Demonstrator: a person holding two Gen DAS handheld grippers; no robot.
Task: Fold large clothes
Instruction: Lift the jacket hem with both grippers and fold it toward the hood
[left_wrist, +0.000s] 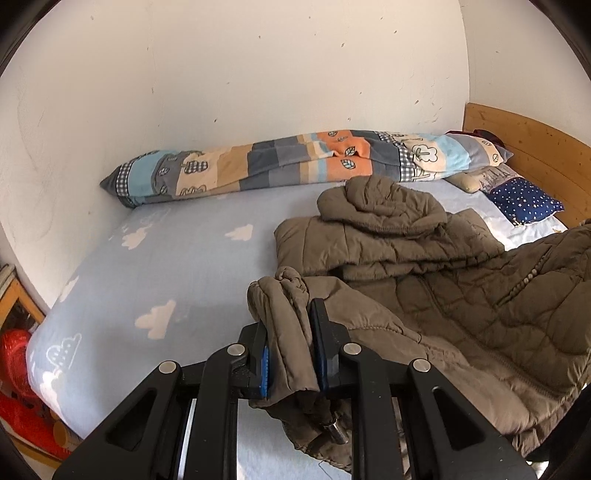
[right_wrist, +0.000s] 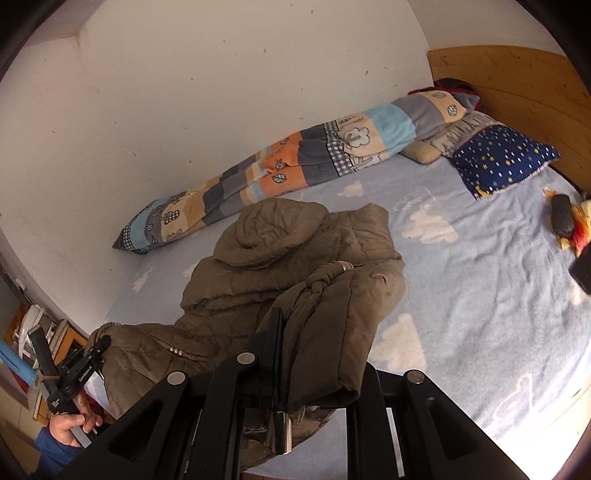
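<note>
A large olive-brown quilted hooded jacket (left_wrist: 461, 280) lies on the bed, its hood (left_wrist: 380, 201) toward the wall. My left gripper (left_wrist: 290, 325) is shut on a bunched edge of the jacket near the front of the bed. In the right wrist view the jacket (right_wrist: 258, 273) spreads across the middle of the bed. My right gripper (right_wrist: 314, 332) is shut on a thick fold of the jacket; the right finger is hidden under the fabric. The left gripper (right_wrist: 92, 350) also shows at lower left, held by a hand, gripping the jacket's edge.
The bed has a light blue cloud-print sheet (left_wrist: 177, 266). A patchwork rolled blanket (left_wrist: 277, 162) lies along the white wall. Pillows, one navy with stars (right_wrist: 506, 158), sit by the wooden headboard (right_wrist: 517, 81). A dark brush and toy (right_wrist: 565, 218) lie at right. Red items (left_wrist: 18, 376) are beside the bed.
</note>
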